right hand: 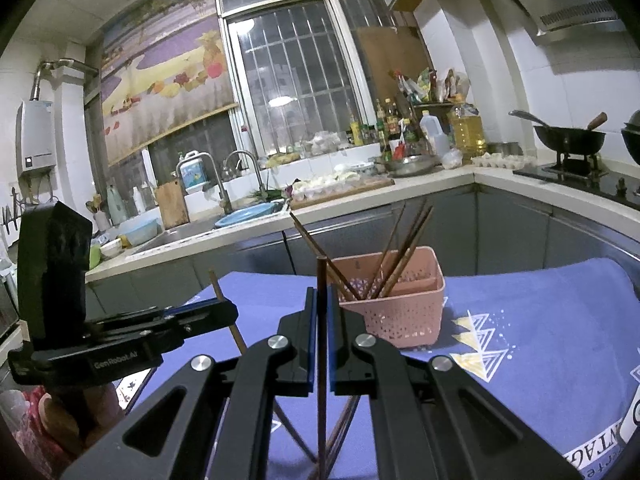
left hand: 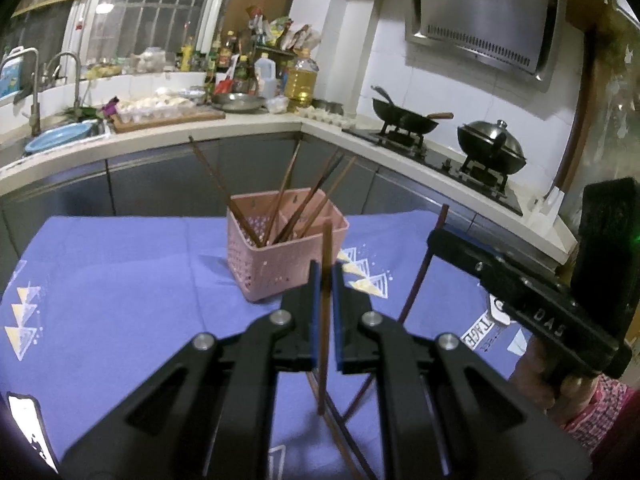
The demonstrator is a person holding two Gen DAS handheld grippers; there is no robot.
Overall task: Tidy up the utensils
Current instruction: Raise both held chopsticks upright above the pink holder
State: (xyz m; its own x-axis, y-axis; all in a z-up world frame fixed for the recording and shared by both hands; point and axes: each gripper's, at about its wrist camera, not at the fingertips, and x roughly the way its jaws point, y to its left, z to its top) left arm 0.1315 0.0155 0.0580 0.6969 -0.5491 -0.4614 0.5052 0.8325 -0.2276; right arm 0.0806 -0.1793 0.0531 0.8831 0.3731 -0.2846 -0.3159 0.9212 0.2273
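The left tool (left hand: pixel 325 280) is gripping one upright chopstick (left hand: pixel 325 300) between nearly closed jaws, and the right tool (right hand: pixel 320 304) is gripping another chopstick (right hand: pixel 321 320) the same way. The pink basket (left hand: pixel 280 264), holding several more chopsticks (left hand: pixel 280 204), is standing near the far edge of the cloth-covered surface (left hand: pixel 120 280). Loose chopsticks (left hand: pixel 352 440) are lying at the surface's near edge.

loose chopsticks (left hand: pixel 352 440): lower ends cut by frame edge | cloth print (right hand: pixel 608 440): lettering cropped
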